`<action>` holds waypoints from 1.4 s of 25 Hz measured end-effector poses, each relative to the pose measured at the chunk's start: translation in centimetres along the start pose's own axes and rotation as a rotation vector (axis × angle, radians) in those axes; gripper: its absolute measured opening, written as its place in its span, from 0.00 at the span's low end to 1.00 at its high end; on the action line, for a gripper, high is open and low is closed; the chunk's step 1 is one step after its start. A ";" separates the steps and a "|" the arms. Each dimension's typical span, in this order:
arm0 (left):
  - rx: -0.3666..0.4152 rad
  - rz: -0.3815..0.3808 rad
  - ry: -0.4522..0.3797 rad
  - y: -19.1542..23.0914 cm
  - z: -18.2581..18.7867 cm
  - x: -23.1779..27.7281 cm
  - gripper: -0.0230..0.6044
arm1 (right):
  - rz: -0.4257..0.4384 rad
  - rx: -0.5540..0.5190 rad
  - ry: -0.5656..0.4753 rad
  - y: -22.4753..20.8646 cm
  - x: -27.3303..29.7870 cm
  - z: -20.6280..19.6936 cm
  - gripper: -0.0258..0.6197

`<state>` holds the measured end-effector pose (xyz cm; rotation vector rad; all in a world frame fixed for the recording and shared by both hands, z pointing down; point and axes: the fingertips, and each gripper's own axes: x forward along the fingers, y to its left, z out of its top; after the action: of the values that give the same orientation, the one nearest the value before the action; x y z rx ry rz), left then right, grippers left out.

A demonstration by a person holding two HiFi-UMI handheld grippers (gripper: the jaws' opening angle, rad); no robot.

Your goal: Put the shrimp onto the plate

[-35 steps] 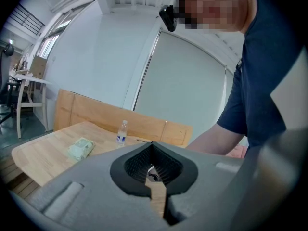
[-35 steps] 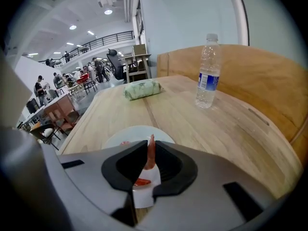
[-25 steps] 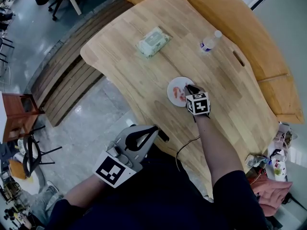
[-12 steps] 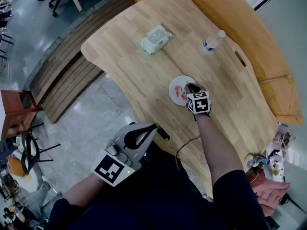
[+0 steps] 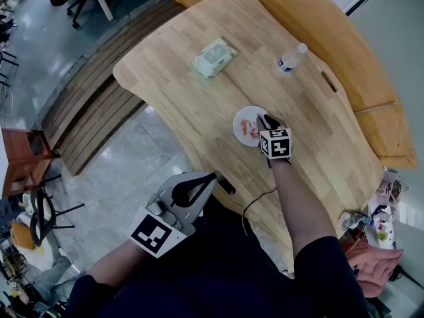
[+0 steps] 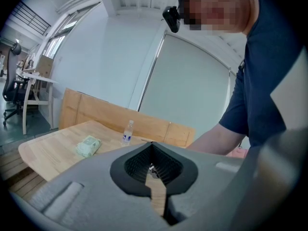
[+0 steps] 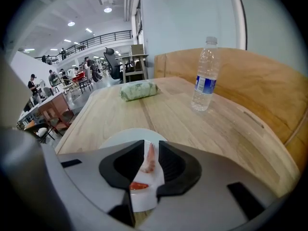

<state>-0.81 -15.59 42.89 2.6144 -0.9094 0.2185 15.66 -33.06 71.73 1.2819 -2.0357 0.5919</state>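
The pink shrimp (image 5: 249,129) (image 7: 149,161) is down at the small white plate (image 5: 241,119) (image 7: 123,135) in the middle of the wooden table (image 5: 199,98). My right gripper (image 5: 263,119) (image 7: 151,142) is right over the plate. Its jaws stand only a shrimp's width apart, shut on the shrimp, whose red tail end lies on the plate. My left gripper (image 5: 224,185) (image 6: 151,143) is held off the table's near edge, close to my body. Its jaws are shut with nothing in them.
A green pack of wipes (image 5: 212,57) (image 7: 138,91) (image 6: 88,146) lies at the far left of the table. A water bottle (image 5: 289,57) (image 7: 204,76) (image 6: 127,132) stands at the far right. A wooden bench (image 5: 371,91) runs behind. A cable (image 5: 255,204) hangs at the near edge.
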 end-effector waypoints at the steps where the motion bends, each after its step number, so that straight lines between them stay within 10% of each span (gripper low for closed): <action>1: 0.004 -0.007 -0.002 -0.1 0.2 -0.1 0.04 | -0.001 0.003 -0.015 0.1 -0.6 0.4 0.19; 35: 0.164 -0.350 -0.048 -7.8 3.2 -3.6 0.04 | 0.056 0.225 -0.462 17.0 -28.5 5.8 0.11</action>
<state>1.35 -9.16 36.74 2.8856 -0.4503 0.1427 7.43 -12.34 46.47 1.6154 -2.4388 0.6050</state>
